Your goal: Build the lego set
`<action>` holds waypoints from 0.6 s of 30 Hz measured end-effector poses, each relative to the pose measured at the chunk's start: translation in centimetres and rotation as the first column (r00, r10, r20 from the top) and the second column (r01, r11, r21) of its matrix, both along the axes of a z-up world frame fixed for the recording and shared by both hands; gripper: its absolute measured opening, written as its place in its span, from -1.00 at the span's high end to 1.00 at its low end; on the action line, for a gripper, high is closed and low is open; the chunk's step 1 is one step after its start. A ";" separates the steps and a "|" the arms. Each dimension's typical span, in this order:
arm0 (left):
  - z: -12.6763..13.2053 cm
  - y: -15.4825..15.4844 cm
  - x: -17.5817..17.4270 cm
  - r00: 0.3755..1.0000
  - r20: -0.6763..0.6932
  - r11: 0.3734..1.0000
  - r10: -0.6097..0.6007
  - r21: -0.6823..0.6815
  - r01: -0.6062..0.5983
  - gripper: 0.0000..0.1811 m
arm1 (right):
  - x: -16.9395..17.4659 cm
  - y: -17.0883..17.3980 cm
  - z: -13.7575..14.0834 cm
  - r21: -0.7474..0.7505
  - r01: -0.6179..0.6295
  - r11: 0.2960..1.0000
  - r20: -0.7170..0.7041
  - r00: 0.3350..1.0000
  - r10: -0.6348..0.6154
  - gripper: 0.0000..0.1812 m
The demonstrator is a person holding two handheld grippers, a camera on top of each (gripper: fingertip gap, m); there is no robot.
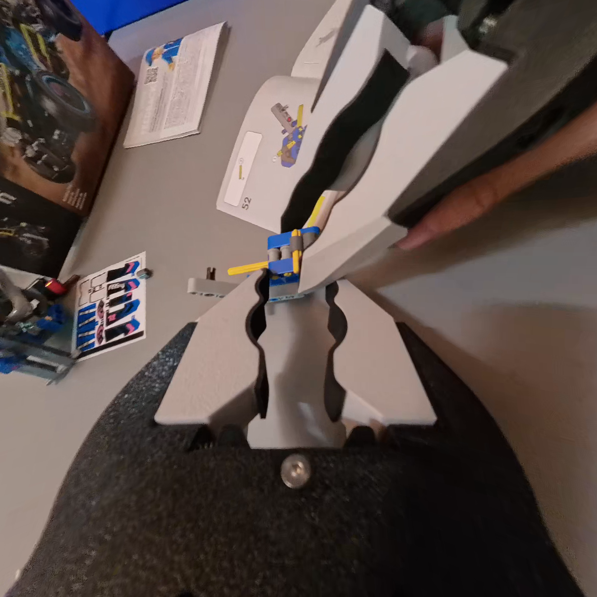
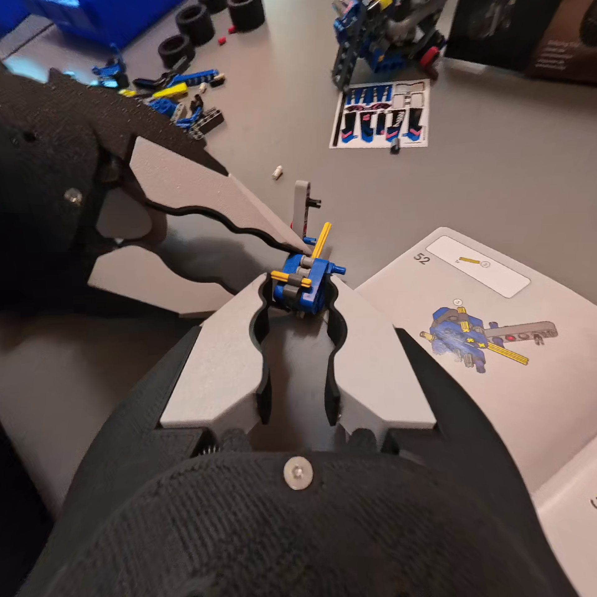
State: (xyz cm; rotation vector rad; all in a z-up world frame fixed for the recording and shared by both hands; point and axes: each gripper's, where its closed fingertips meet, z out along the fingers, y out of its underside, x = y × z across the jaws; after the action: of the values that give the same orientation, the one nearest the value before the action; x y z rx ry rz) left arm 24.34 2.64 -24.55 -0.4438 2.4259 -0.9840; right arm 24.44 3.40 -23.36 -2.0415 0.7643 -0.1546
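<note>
- The small blue sub-assembly [image 2: 302, 284], with grey connectors and yellow axles through it, is held just above the grey table [image 2: 484, 181], at the corner of the open instruction booklet [image 2: 452, 403].
- The right gripper [image 2: 298, 290] reaches forward from below in its own view, its fingertips [image 2: 336, 290] closed around the sub-assembly's lower end; the wavy black pads sit against both blue sides.
- The left gripper [image 2: 300, 255] comes in from the left in that view, tilted downward. Its upper fingertip touches the top of the sub-assembly beside the long yellow axle [image 2: 323, 239]. Its fingers stand apart, and whether they clamp the piece cannot be told.
- In the left wrist view a person's fingers [image 1: 468, 206] wrap the right gripper's body.
- A grey beam [image 2: 302, 206] with a black pin lies just behind the sub-assembly.
- Farther back are the sticker sheet [image 2: 381, 113], the partly built blue vehicle [image 2: 381, 38], loose parts [image 2: 181, 97] and black tyres [image 2: 193, 26].
</note>
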 end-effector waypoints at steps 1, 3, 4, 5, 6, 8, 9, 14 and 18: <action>0.0 -0.1 -0.4 0.999 -0.025 0.999 -0.037 -0.018 0.037 0.65 | -0.3 0.0 0.0 0.009 -0.040 0.999 -0.024 0.999 0.040 0.66; 0.3 -0.1 -1.4 0.987 -0.063 0.988 -0.149 -0.053 0.145 0.64 | -1.1 -0.1 -0.1 0.014 -0.142 0.990 -0.070 0.987 0.143 0.67; 0.7 0.1 -1.9 0.974 -0.079 0.976 -0.213 -0.067 0.208 0.64 | -1.7 -0.2 -0.1 0.017 -0.198 0.980 -0.095 0.976 0.198 0.66; 1.1 0.4 -2.6 0.954 -0.106 0.958 -0.281 -0.080 0.274 0.66 | -2.3 -0.4 -0.1 0.019 -0.249 0.968 -0.114 0.962 0.249 0.66; 1.6 0.9 -3.0 0.933 -0.138 0.943 -0.332 -0.090 0.321 0.65 | -2.9 -0.5 -0.1 0.021 -0.302 0.953 -0.121 0.945 0.303 0.66; 2.7 1.5 -3.3 0.891 -0.194 0.911 -0.411 -0.137 0.390 0.61 | -3.8 -0.6 -0.1 0.036 -0.375 0.926 -0.126 0.918 0.377 0.66; 2.9 1.6 -3.7 0.853 -0.239 0.885 -0.464 -0.163 0.436 0.61 | -4.2 -0.5 -0.1 0.045 -0.400 0.916 -0.133 0.906 0.402 0.66; 1.3 0.6 -4.3 0.732 -0.331 0.798 -0.595 -0.141 0.586 0.56 | -4.6 -1.1 -0.2 -0.015 -0.433 0.901 -0.123 0.895 0.428 0.63; -0.3 0.0 -4.6 0.698 -0.356 0.770 -0.622 -0.116 0.627 0.57 | -4.5 -1.5 0.9 -0.068 -0.374 0.925 -0.043 0.928 0.371 0.53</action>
State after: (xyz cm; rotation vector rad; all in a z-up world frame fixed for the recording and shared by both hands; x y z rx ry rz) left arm 19.74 2.59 -24.80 0.2764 3.0229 -1.2349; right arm 19.92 1.88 -22.51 -2.2247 0.3786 0.0657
